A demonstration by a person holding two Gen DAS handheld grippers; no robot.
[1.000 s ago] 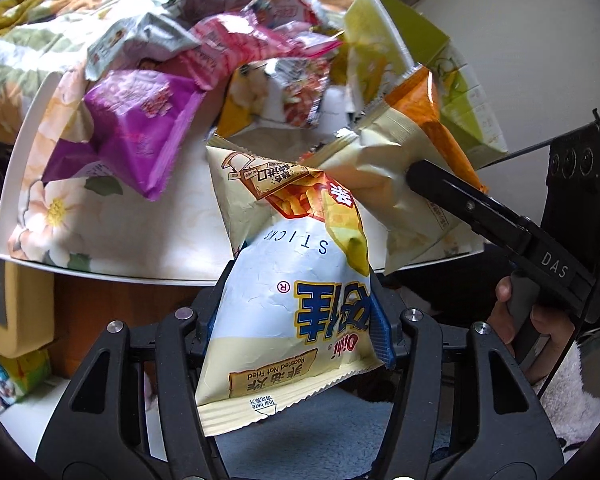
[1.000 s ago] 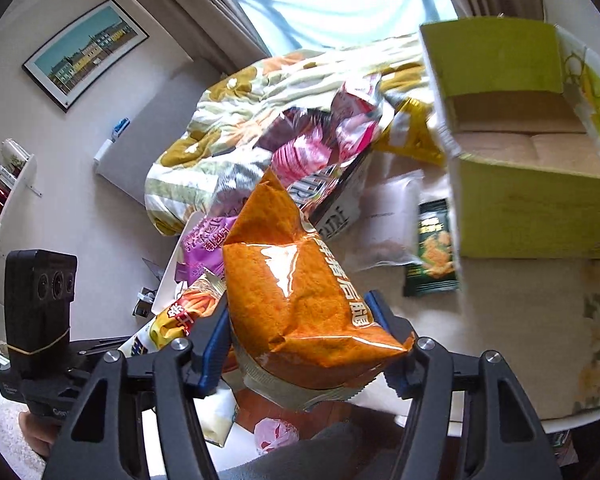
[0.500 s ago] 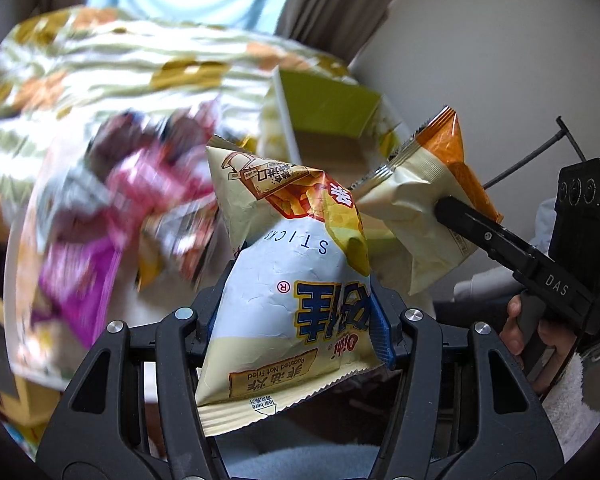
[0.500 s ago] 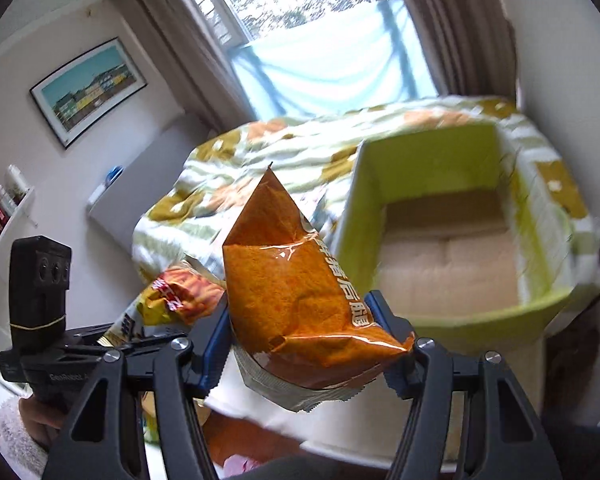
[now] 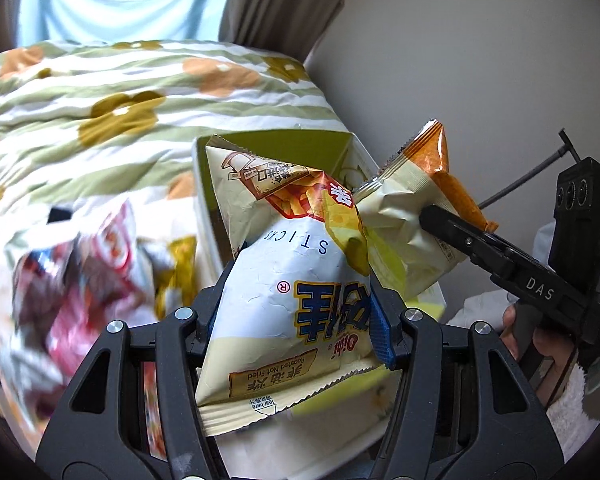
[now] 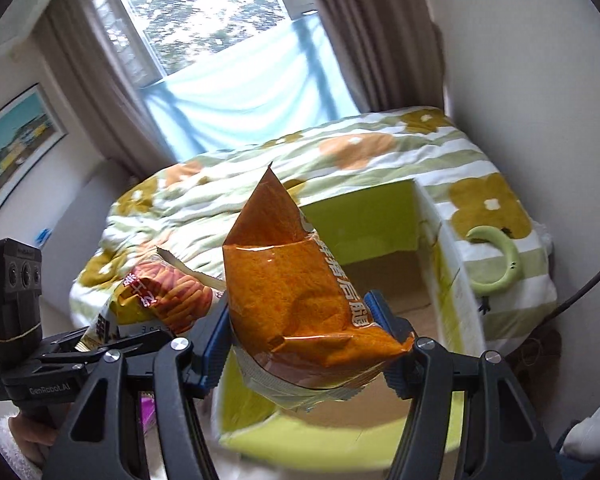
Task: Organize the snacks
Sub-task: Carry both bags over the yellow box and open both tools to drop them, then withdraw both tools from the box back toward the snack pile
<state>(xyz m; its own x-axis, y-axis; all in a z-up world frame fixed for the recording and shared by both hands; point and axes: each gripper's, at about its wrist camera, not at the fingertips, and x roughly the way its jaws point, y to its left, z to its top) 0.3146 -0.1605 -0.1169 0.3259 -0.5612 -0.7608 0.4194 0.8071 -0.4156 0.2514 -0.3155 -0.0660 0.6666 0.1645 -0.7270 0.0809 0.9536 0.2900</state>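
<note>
The left gripper (image 5: 296, 316) clamps a white-and-yellow foil stick-snack bag (image 5: 284, 288). The right gripper (image 6: 300, 332) pinches a crinkled orange foil bag (image 6: 296, 296) — both above the open green cardboard box (image 6: 364, 224).

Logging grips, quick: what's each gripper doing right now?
Left gripper: shut on the white snack bag.
Right gripper: shut on the orange snack bag.

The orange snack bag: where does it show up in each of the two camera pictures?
Left wrist view: orange snack bag, upper right, held by the other gripper.
Right wrist view: orange snack bag, centre, between this gripper's fingers.
Shared landmark: green box behind it.
</note>
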